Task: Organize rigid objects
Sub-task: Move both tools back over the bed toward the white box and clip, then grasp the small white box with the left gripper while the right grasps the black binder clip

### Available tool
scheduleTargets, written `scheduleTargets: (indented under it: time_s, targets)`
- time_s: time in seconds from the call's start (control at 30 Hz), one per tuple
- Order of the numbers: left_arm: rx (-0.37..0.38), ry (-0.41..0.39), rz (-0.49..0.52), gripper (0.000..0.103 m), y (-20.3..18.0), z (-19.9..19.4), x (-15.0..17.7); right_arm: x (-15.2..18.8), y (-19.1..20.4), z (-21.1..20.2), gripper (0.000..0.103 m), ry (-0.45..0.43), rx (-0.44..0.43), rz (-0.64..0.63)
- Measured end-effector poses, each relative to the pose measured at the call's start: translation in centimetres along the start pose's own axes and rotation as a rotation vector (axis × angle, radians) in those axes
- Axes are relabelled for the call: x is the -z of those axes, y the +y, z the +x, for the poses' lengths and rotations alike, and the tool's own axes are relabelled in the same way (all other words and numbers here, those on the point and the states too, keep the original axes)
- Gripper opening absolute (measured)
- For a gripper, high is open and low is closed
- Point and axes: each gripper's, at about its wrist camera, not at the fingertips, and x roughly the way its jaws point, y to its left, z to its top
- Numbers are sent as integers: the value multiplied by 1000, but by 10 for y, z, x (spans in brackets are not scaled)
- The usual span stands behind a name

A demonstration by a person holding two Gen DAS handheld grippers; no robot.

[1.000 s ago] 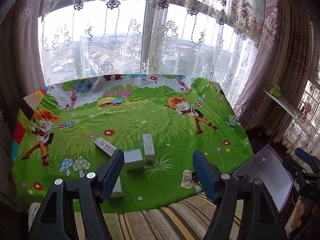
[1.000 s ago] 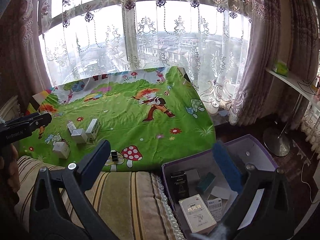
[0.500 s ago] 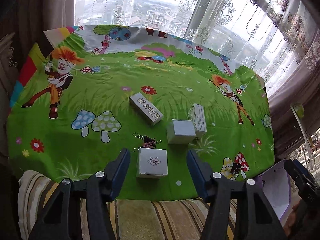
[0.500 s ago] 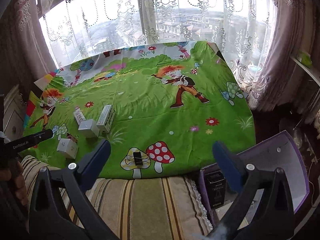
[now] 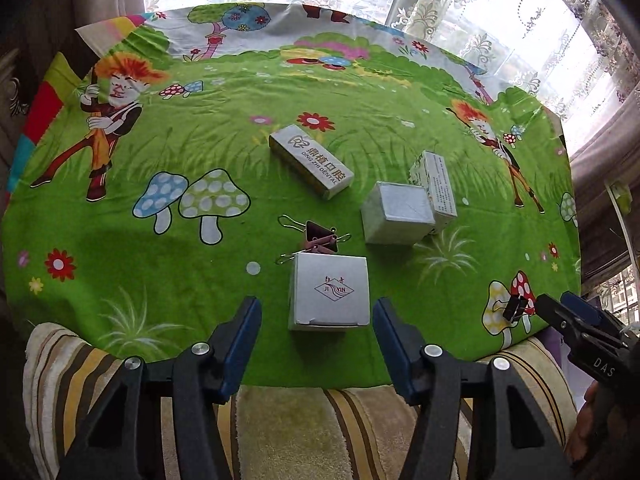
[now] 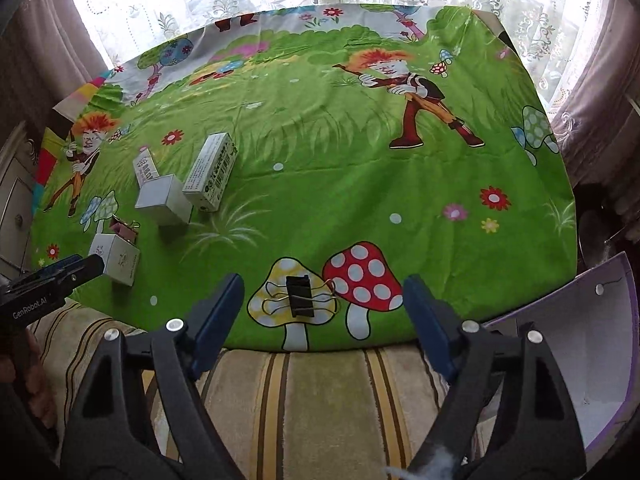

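Boxes lie grouped on the green cartoon cloth (image 5: 200, 152) over the counter: a square white box (image 5: 329, 295) nearest the edge with a pink binder clip (image 5: 320, 237) touching its far side, a grey box (image 5: 396, 218) against an upright narrow carton (image 5: 438, 186), and a long dental box (image 5: 311, 161) behind. The left tongs (image 5: 318, 334) hover spread apart, straddling the near end of the square white box without touching it. The right tongs (image 6: 322, 312) are likewise wide apart around a black binder clip (image 6: 300, 295) on the mushroom print, with a purple bin (image 6: 592, 320) just beside them at the cloth's edge.
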Motion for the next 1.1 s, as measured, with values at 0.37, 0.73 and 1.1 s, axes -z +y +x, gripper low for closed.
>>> scheduleTargets:
  time_s: [0.37, 0.73, 1.1]
  targets:
    - [-9, 44, 45, 47, -7, 17, -3, -7, 13, 29, 68, 86, 20, -63]
    - [14, 37, 50, 44, -8, 18, -2, -4, 10, 34, 33, 90, -24, -48]
    - [33, 12, 36, 44, -7, 11, 2, 2, 6, 27, 19, 59, -59, -22]
